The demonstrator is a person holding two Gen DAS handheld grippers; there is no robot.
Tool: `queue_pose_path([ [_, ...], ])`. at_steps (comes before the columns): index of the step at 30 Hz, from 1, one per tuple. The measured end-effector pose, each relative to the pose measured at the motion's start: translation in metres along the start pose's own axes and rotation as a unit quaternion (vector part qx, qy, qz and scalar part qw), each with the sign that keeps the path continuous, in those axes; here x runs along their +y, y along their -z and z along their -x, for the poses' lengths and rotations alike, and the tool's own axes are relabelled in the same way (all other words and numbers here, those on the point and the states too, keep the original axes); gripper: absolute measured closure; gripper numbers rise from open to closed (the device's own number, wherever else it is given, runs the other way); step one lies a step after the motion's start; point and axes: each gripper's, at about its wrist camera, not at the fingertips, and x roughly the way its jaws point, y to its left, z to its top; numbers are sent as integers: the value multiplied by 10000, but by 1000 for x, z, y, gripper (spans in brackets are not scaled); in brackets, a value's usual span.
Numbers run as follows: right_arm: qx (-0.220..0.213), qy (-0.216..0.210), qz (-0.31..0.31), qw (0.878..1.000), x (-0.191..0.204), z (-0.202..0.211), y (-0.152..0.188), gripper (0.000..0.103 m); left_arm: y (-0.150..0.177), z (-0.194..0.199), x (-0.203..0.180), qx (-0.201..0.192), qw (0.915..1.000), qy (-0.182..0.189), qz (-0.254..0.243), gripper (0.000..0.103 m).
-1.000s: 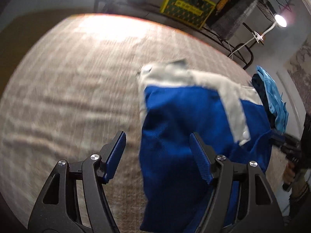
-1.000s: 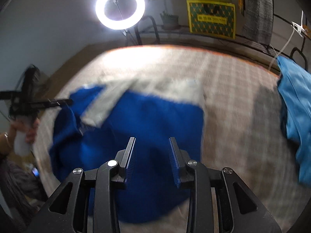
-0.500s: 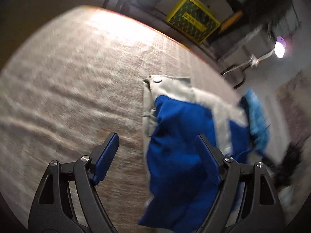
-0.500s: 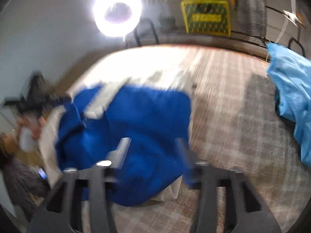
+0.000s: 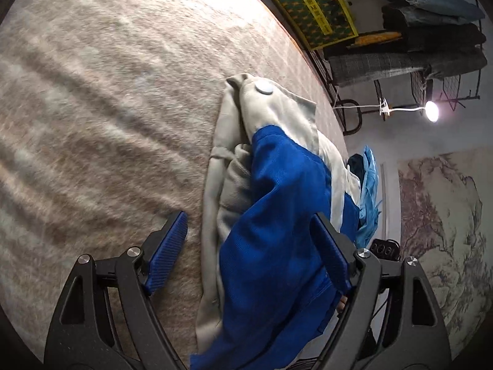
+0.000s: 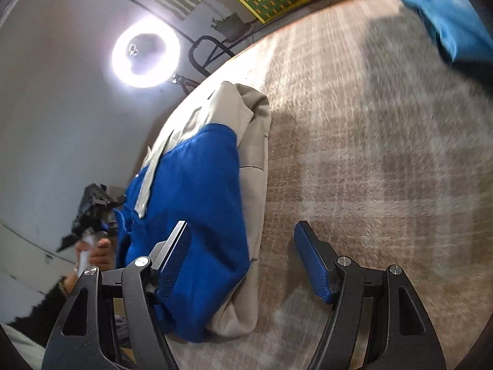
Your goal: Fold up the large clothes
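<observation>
A blue and beige jacket lies partly folded on the checked beige surface. In the left wrist view it runs from the middle down to the bottom edge. My left gripper is open and empty, jaws wide, over the jacket's near part. In the right wrist view the jacket lies left of centre. My right gripper is open and empty above its near right edge. The left gripper shows there, hand-held, at the left.
A light blue garment lies at the far right of the surface; it also shows in the left wrist view. A ring light, a yellow crate and a rack of folded clothes stand beyond the surface.
Both grippers have swung over the jacket, and the right gripper's jaws have opened wider. The jacket now lies narrower, with blue fabric folded over the beige part.
</observation>
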Motion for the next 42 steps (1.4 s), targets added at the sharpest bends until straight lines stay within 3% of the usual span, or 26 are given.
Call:
queue_pose_path([
  [4,-99,-369,-59,9993,-5,-1,-2,34,-5,-9,-6,11,9999,70,-128,20],
  [7,2,-577,-14,9983,-4,-9,-5,48,-5,-14,-13,-2,9997,34,-250,20],
  [13,51,-729,-13,9973,3,-33,-15,58,0,-28,-31,-113,9980,-317,-534,20],
  [15,59,-736,-59,9973,3,-33,-16,64,5,-31,-38,-167,9955,-597,-714,29],
  [17,47,-646,-82,9979,6,-35,-15,71,9,-33,-45,-229,9934,-781,-807,33],
  [22,-41,159,505,9986,40,-26,-12,78,19,-30,-63,-399,9871,-1037,-1157,46],
  [27,-97,695,1000,9925,73,-19,-7,82,29,-17,-80,-500,9849,-907,-1386,55],
  [42,-457,1053,1392,9836,110,35,6,87,61,-19,-138,-336,9785,-520,-1968,60],
])
